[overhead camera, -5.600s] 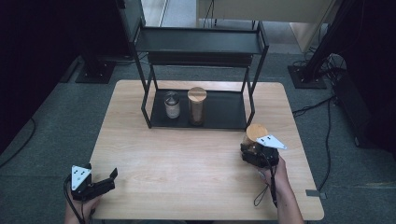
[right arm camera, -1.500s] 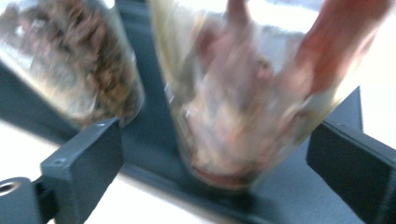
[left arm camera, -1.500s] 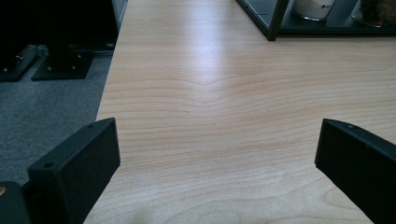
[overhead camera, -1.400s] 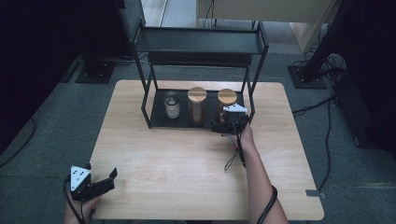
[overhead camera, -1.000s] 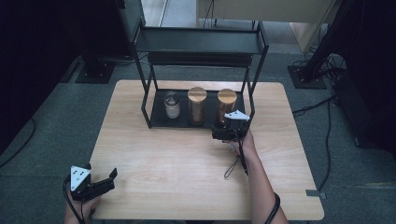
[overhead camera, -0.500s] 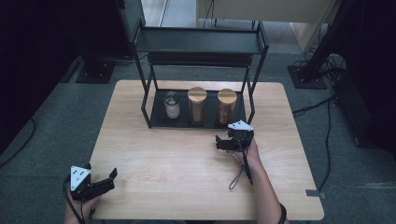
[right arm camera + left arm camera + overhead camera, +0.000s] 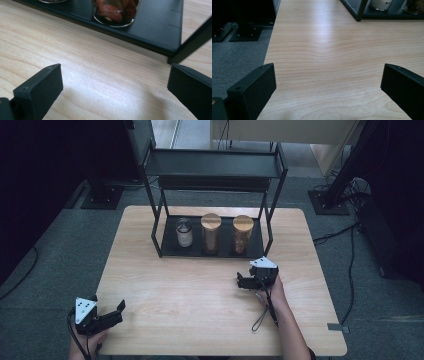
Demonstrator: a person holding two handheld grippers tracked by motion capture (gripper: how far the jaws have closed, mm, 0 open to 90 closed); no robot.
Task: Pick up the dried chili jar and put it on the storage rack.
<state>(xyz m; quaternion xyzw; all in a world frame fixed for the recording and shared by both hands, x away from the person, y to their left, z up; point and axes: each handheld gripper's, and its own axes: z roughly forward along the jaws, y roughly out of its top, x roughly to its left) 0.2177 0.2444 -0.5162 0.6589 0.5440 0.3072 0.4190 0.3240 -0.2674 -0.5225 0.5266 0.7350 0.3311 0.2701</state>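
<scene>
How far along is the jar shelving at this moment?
Done, by the look of it: three jars stand on the rack's bottom shelf: the small jar, the middle jar and the right jar. In hand: nothing; the right claw is open over the table just in front of the rack, and the left claw sits open near the front corner. Left: no other jars are on the table.

We carry two black grippers: the left gripper (image 7: 120, 307) and right gripper (image 7: 241, 281), each topped with a grey three-cornered plate and trailing a dark cable.
</scene>
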